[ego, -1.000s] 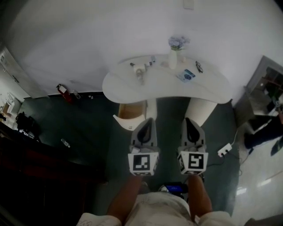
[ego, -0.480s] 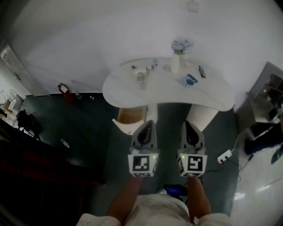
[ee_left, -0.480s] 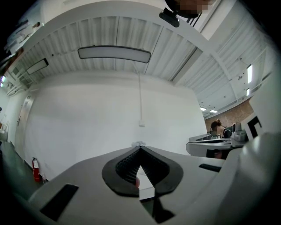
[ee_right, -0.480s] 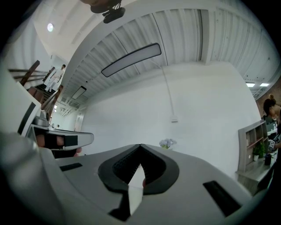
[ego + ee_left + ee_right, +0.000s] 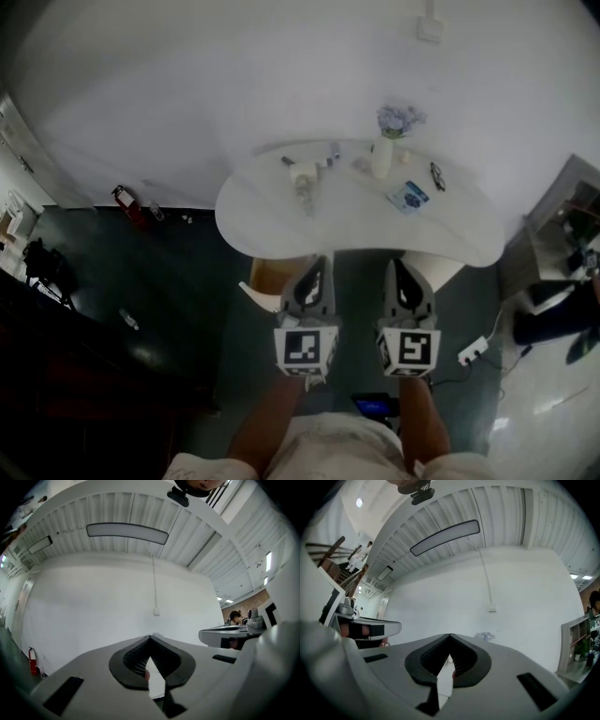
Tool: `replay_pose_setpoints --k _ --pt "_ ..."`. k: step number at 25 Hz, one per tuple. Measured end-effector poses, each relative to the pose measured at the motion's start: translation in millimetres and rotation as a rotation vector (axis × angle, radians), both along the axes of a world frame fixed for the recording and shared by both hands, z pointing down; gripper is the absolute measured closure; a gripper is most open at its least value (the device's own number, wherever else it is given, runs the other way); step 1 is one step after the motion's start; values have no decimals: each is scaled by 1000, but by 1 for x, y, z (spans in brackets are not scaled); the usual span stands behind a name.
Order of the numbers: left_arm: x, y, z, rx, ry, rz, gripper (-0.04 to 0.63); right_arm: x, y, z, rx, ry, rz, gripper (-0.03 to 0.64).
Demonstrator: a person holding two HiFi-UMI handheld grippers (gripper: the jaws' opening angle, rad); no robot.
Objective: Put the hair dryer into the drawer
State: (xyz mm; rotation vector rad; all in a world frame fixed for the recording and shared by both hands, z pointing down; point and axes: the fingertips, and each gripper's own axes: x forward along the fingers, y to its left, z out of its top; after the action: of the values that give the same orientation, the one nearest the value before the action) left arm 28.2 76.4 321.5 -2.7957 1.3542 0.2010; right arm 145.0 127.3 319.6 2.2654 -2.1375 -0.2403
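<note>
A white hair dryer (image 5: 302, 176) lies on the far left part of the white curved table (image 5: 281, 211). Under the table's left front a drawer (image 5: 272, 274) stands pulled out, its wooden inside showing. My left gripper (image 5: 317, 264) and right gripper (image 5: 397, 266) are held side by side in front of the table, both pointing at it. The left one's tips are just right of the drawer. Both are shut with nothing between the jaws. In the left gripper view the left gripper (image 5: 150, 637) faces the white wall. The right gripper (image 5: 450, 636) does the same in the right gripper view.
A white vase with flowers (image 5: 382, 155), a blue card (image 5: 411, 196), glasses (image 5: 438, 176) and small items share the tabletop. A power strip (image 5: 472, 350) lies on the floor at right, a red extinguisher (image 5: 123, 198) by the wall at left. A shelf unit (image 5: 562, 220) stands right, dark furniture (image 5: 84, 375) left.
The person has walked toward the table. It has grown larger and come closer in the head view, and both grippers have moved forward with it, still shut.
</note>
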Motion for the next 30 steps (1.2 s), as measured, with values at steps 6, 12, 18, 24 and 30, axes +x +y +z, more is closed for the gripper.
replay_pose_setpoints --k 6,12,18,24,30 --pt "-6 -61 2 -19 5 2 595 -5 -61 -3 -2 10 2 617" --pt "-12 -108 3 -28 0 8 595 -7 -106 -5 2 12 18 617" --pt "-8 -141 4 -23 -4 -4 595 0 -138 -5 10 19 14 617" --pt "13 -172 15 -40 -11 -29 595 19 -174 7 6 8 -19 617" --pt "54 -221 21 -41 -32 -71 595 63 -226 12 3 -11 -53 617"
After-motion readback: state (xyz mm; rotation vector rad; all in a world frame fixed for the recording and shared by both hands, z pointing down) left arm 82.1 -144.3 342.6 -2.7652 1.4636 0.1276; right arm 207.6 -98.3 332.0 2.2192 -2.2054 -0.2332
